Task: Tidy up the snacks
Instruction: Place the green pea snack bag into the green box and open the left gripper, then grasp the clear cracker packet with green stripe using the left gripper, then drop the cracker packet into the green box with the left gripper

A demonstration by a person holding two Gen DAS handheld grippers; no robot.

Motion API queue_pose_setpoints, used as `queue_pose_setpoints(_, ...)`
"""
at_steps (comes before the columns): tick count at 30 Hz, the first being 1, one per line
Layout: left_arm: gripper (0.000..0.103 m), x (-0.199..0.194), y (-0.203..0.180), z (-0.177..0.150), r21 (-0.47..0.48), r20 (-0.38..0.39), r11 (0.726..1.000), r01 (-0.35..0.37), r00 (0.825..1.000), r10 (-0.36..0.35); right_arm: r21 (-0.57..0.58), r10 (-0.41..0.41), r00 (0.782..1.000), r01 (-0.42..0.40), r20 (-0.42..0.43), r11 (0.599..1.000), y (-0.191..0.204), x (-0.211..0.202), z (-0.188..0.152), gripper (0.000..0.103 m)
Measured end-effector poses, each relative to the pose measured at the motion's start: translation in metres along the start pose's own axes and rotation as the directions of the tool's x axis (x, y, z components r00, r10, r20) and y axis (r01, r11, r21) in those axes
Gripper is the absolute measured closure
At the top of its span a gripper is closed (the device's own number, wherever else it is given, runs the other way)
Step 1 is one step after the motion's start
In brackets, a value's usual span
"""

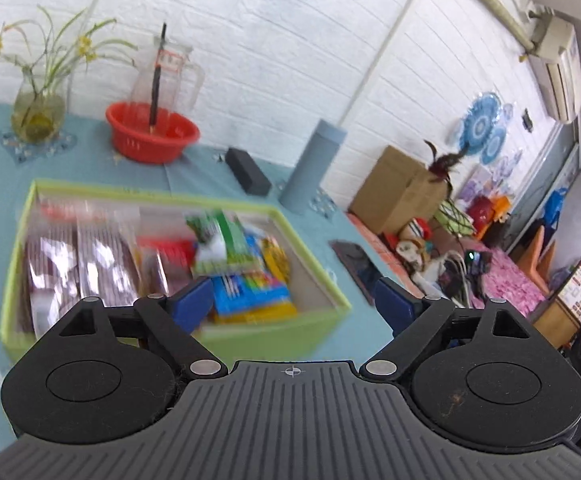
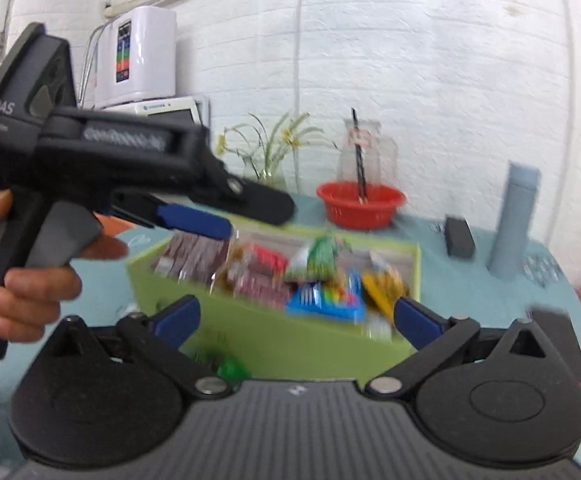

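Observation:
A light green box (image 1: 322,264) (image 2: 274,340) stands on the blue tablecloth and holds several snack packets: dark red striped ones (image 1: 70,264) at its left, a green-and-white one (image 1: 218,240) on top, blue and yellow ones (image 1: 250,292) at its right. My left gripper (image 1: 294,300) is open and empty above the box's near right corner; from the right wrist view it hangs over the box's left end (image 2: 194,220). My right gripper (image 2: 296,316) is open and empty in front of the box. A small green packet (image 2: 230,368) lies on the cloth below it.
At the back stand a red basket (image 1: 152,132) (image 2: 360,204), a glass jug (image 1: 170,76), a flower vase (image 1: 38,112), a grey-blue cylinder (image 1: 312,164) (image 2: 514,220) and a black case (image 1: 248,170) (image 2: 458,236). A dark phone (image 1: 356,264) lies right of the box. Clutter lies beyond the table's right edge.

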State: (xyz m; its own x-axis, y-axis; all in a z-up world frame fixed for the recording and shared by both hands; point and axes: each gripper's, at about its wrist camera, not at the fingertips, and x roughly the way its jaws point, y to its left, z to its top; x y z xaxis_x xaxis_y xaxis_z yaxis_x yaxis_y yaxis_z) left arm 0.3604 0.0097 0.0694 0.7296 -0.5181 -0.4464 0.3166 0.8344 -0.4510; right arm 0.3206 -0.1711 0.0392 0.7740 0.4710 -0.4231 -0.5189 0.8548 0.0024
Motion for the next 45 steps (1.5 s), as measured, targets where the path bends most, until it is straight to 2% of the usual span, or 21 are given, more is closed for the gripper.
queue_pose_setpoints(4, 0.028, 0.009, -0.009, -0.047, -0.075, -0.112, 0.996, 0.041, 0.992, -0.050, 0.026, -0.092, 0.992, 0.095, -0.089, 0.995, -0.006, -0.022, -0.047, 0.000)
queue_pose_setpoints(7, 0.031, 0.020, -0.011, -0.066, -0.133, -0.172, 0.990, 0.034, 0.983, -0.057, 0.017, -0.161, 0.975, 0.166, -0.153, 0.986, -0.028, -0.015, -0.059, 0.000)
queue_pose_setpoints(11, 0.031, 0.033, -0.024, -0.067, -0.108, -0.197, 0.994, 0.002, 0.980, -0.023, 0.047, -0.123, 0.968, 0.136, -0.221, 0.990, -0.059, 0.011, -0.065, 0.000)
queue_pose_setpoints(14, 0.031, 0.059, -0.033, -0.058, -0.076, -0.237, 0.997, 0.018, 0.971, -0.036, 0.052, -0.110, 0.961, 0.128, -0.253, 0.990, -0.068, 0.022, -0.072, 0.000)
queue_pose_setpoints(19, 0.041, 0.098, -0.049, -0.055, -0.037, -0.295, 0.999, -0.024, 0.956, 0.012, 0.053, -0.055, 0.960, 0.072, -0.275, 0.996, -0.068, 0.029, -0.080, 0.001)
queue_pose_setpoints(20, 0.041, 0.099, -0.050, -0.057, -0.031, -0.293, 0.999, -0.019, 0.956, 0.009, 0.064, -0.034, 0.962, 0.053, -0.273, 0.997, -0.066, 0.026, -0.080, 0.001)
queue_pose_setpoints(23, 0.041, 0.106, -0.047, -0.059, -0.036, -0.299, 0.999, -0.020, 0.954, 0.008, 0.135, 0.097, 0.967, -0.066, -0.236, 0.989, -0.061, 0.016, -0.082, 0.001)
queue_pose_setpoints(24, 0.041, 0.108, -0.046, -0.059, -0.039, -0.304, 0.999, -0.029, 0.953, 0.016, 0.138, 0.095, 0.968, -0.064, -0.234, 0.988, -0.059, 0.015, -0.082, 0.001)
queue_pose_setpoints(27, 0.040, 0.109, -0.040, -0.058, -0.042, -0.307, 0.997, -0.059, 0.951, 0.043, 0.080, -0.013, 0.974, 0.032, -0.226, 0.996, -0.052, 0.014, -0.080, 0.001)
queue_pose_setpoints(29, 0.037, 0.106, -0.037, -0.058, -0.066, -0.308, 0.996, -0.061, 0.951, 0.038, 0.048, -0.057, 0.971, 0.070, -0.231, 0.996, -0.051, 0.015, -0.078, 0.001)
queue_pose_setpoints(32, 0.036, 0.107, -0.038, -0.064, -0.072, -0.327, 0.996, -0.061, 0.944, 0.034, 0.026, -0.043, 0.970, 0.051, -0.241, 0.998, -0.049, 0.020, -0.077, 0.001)
queue_pose_setpoints(33, 0.040, 0.110, -0.039, -0.067, -0.061, -0.337, 0.996, -0.060, 0.941, 0.036, 0.020, -0.041, 0.968, 0.048, -0.247, 0.999, -0.048, 0.022, -0.077, 0.002)
queue_pose_setpoints(34, 0.050, 0.113, -0.040, -0.070, -0.047, -0.350, 0.997, -0.061, 0.936, 0.041, 0.011, -0.047, 0.965, 0.052, -0.259, 0.999, -0.047, 0.025, -0.078, 0.005)
queue_pose_setpoints(35, 0.051, 0.115, -0.042, -0.072, -0.021, -0.346, 0.997, -0.071, 0.937, 0.060, 0.002, -0.056, 0.964, 0.058, -0.261, 0.998, -0.046, 0.027, -0.078, 0.022)
queue_pose_setpoints(36, 0.066, 0.117, -0.045, -0.074, 0.015, -0.341, 0.996, -0.089, 0.936, 0.089, 0.006, -0.050, 0.968, 0.053, -0.246, 0.999, -0.045, 0.024, -0.077, 0.042)
queue_pose_setpoints(37, 0.075, 0.116, -0.050, -0.075, 0.069, -0.333, 0.992, -0.110, 0.934, 0.127, 0.010, -0.057, 0.967, 0.062, -0.250, 0.998, -0.044, 0.021, -0.075, 0.050)
queue_pose_setpoints(38, 0.075, 0.116, -0.052, -0.076, 0.080, -0.336, 0.992, -0.101, 0.934, 0.123, 0.012, -0.063, 0.965, 0.069, -0.253, 0.998, -0.044, 0.018, -0.074, 0.049)
queue_pose_setpoints(41, 0.086, 0.113, -0.052, -0.076, 0.044, -0.355, 0.997, -0.058, 0.932, 0.069, 0.012, -0.095, 0.962, 0.101, -0.255, 0.995, -0.042, 0.013, -0.074, 0.049)
queue_pose_setpoints(42, 0.096, 0.109, -0.051, -0.073, 0.011, -0.358, 1.000, -0.028, 0.933, 0.030, 0.021, -0.101, 0.963, 0.109, -0.249, 0.994, -0.042, 0.009, -0.074, 0.049)
queue_pose_setpoints(45, 0.095, 0.090, -0.055, -0.051, -0.015, -0.301, 1.000, 0.020, 0.953, -0.023, 0.027, -0.106, 0.975, 0.113, -0.198, 0.993, -0.039, -0.005, -0.061, 0.049)
